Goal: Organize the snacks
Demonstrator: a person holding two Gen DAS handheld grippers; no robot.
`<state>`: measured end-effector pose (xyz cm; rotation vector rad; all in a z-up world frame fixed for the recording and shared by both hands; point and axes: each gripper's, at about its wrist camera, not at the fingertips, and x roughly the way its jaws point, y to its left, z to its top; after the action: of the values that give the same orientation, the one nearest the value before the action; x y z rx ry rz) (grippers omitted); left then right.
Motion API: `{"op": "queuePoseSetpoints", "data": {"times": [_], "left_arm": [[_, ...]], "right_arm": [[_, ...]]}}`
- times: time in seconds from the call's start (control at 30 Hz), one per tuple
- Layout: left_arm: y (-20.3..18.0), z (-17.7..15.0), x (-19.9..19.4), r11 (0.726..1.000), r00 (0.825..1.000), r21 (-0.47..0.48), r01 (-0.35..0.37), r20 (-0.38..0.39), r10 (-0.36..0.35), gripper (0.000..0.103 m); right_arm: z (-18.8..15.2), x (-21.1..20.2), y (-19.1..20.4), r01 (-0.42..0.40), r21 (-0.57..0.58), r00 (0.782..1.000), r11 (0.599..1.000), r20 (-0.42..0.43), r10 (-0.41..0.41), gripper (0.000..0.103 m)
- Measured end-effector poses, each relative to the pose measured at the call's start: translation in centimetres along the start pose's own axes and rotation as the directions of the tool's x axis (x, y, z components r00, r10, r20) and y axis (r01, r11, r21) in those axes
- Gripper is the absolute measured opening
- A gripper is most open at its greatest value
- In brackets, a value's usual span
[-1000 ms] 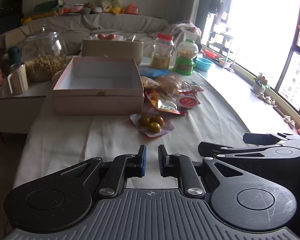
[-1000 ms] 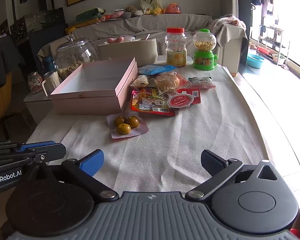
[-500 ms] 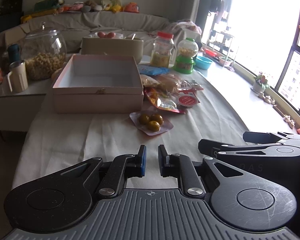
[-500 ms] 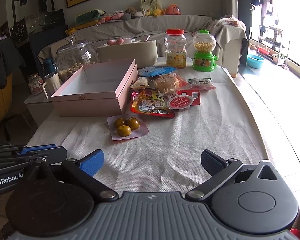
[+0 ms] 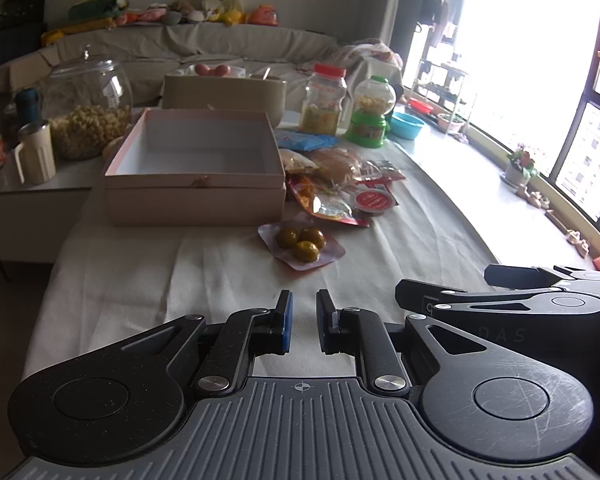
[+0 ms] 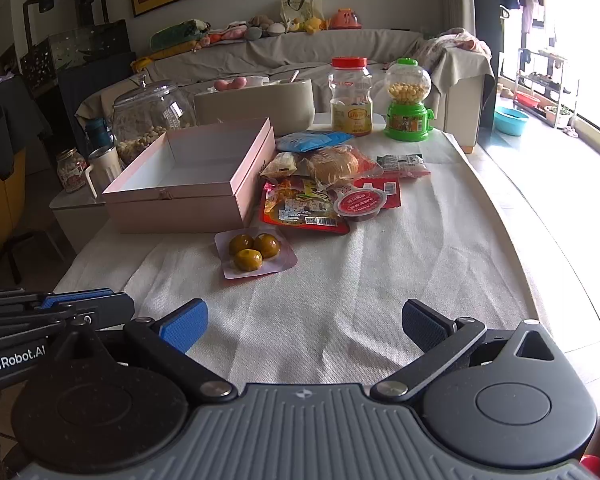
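- Nothing had changed over the last second: both tools stayed parked near the worktop's (image 6: 380, 280) front edge.
- The left tongs (image 5: 302, 322) were together, empty; the right tongs (image 6: 304, 322) stood apart, empty.
- The snacks (image 6: 312, 196) lay right of the empty pink box (image 6: 188, 200), untouched, so sorting hadn't started.

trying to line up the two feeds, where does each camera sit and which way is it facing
Left wrist: on the left gripper, jaws nearly together, facing down the table at the pink box; right gripper's side at right.
Right wrist: on the right gripper, jaws wide, same heading; left gripper's side at lower left.
Shared: box, pack of three yellow fruits, green candy dispenser.
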<state>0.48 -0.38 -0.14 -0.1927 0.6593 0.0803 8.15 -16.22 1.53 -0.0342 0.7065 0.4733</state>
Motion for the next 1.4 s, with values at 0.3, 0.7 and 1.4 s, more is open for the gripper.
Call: {"op": "queuePoseSetpoints", "data": {"times": [0.3, 0.7, 1.4], "left_arm": [[0.0, 0.0, 0.0, 1.0, 1.0, 0.0, 0.001, 0.0, -0.001, 0.016], [0.0, 0.0, 0.0, 1.0, 1.0, -0.002, 0.0, 0.0, 0.0, 0.016], [0.8, -0.4, 0.9, 0.999, 1.0, -0.051, 0.005, -0.021, -0.006, 0.016]], "right_arm": [[0.0, 0.0, 0.0, 0.0, 0.0, 1.0, 1.0, 0.001, 0.0, 0.103], [-0.3, -0.1, 0.1, -0.006, 0.005, 1.0, 1.0, -0.004, 0.006, 0.103], [-0.6, 1.0, -0.4, -0.005, 0.013, 1.0, 1.0, -0.024, 0.005, 0.103]]}}
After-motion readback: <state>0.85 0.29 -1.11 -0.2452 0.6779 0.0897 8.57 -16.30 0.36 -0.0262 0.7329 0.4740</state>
